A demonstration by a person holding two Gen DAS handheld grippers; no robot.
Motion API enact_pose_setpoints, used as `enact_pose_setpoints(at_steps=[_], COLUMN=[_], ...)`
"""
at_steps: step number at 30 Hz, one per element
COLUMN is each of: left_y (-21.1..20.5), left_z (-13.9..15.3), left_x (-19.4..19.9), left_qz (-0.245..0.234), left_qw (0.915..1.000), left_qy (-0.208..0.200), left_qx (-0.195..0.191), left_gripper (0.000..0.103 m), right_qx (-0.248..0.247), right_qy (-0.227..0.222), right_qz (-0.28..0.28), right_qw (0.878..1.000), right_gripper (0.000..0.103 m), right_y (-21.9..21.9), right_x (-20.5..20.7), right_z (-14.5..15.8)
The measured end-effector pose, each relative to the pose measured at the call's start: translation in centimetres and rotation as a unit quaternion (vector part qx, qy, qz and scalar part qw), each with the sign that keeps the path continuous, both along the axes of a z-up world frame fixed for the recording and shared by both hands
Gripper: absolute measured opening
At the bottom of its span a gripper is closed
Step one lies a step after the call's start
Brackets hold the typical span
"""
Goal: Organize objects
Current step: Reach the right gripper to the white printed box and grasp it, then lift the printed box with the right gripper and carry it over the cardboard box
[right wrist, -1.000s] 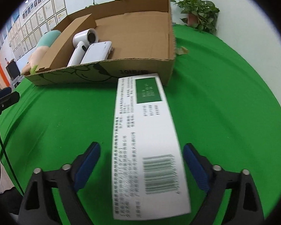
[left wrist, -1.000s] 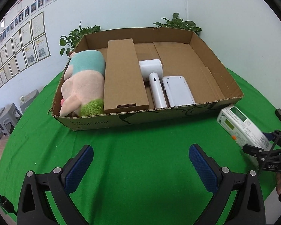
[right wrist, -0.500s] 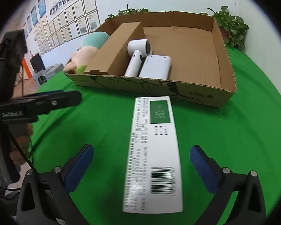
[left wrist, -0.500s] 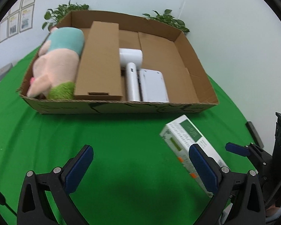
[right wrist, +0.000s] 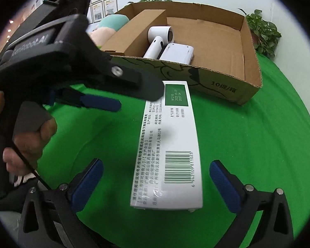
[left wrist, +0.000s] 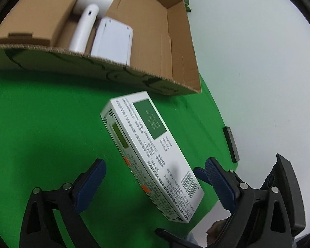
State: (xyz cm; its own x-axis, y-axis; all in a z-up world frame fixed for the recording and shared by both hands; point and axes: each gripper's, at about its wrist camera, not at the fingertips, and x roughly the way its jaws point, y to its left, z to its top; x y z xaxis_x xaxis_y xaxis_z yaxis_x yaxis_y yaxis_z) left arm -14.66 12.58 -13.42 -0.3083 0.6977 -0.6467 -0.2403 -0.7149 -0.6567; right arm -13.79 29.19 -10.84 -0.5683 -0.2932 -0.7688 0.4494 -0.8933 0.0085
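The left gripper [left wrist: 155,175] stood wide open around the long white box [left wrist: 153,155], and its jaws had just been closing a little. The blue pads did not touch the box, so nothing was held. The right gripper [right wrist: 156,178] was wide open too, with the same white box [right wrist: 171,144] lying flat between its pads, let go on the green cloth [right wrist: 258,144]. The box sat in the middle of both views, just in front of the big cardboard tray [right wrist: 227,82] at the top. It was probably put there so the left gripper could take it. In the tray lay a white hair dryer [right wrist: 158,41], a flat white case [right wrist: 176,53] and a brown carton [right wrist: 134,35], with bare space on the right.
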Motion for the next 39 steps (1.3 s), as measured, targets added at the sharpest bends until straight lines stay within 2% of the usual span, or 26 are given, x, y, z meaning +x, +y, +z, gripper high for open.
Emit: enact_pose_setpoints(at_steps=[2, 4, 6, 10, 13, 17, 21, 27, 34, 39], left_y=[0.2, 0.3, 0.2, 0.0, -0.2, -0.4, -0.3, 0.2, 0.5, 0.4], left_z=[-0.3, -0.5, -0.8, -1.4, -1.7, -1.7, -1.6, -1.7, -0.7, 1.2], left_x=[0.1, 0.3, 0.4, 0.6, 0.8, 1.4, 1.9, 2.1, 2.3, 2.4], left_qz=[-0.002, -0.005, -0.005, 0.0, 0.003, 0.011, 0.02, 0.032, 0.033, 0.036], left_qw=[1.0, 1.0, 0.9998, 0.999, 0.9986, 0.9989, 0.9994, 0.9992, 0.9994, 0.9991], left_qy=[-0.003, -0.006, -0.013, -0.025, -0.03, -0.026, -0.021, -0.023, -0.004, 0.021], left_qx=[0.002, 0.006, 0.017, 0.036, 0.043, 0.037, 0.02, -0.004, -0.011, -0.007], left_gripper=[0.094, 0.092, 0.086, 0.082, 0.077, 0.076, 0.066, 0.049, 0.048, 0.047], right_qx=[-0.005, -0.004, -0.002, -0.008, -0.016, -0.035, -0.076, -0.085, -0.09, -0.095], right_qy=[0.004, 0.003, -0.002, -0.009, -0.016, -0.025, -0.041, -0.042, -0.035, -0.007], right_qz=[-0.008, -0.013, -0.015, -0.016, -0.007, 0.002, -0.002, -0.006, -0.009, -0.011], right_qw=[1.0, 1.0, 1.0, 1.0, 1.0, 0.999, 0.996, 0.995, 0.995, 0.995], right_gripper=[0.101, 0.094, 0.089, 0.068, 0.068, 0.068, 0.068, 0.067, 0.067, 0.066], right_y=[-0.3, -0.4, -0.2, -0.1, -0.6, -1.2, -0.7, -0.8, -0.9, -1.2], right_x=[-0.1, -0.1, -0.3, -0.4, -0.1, 0.4, 0.0, 0.2, 0.3, 0.4], right_z=[0.1, 0.0, -0.2, -0.6, -0.6, -0.7, -0.6, -0.6, -0.4, 0.7])
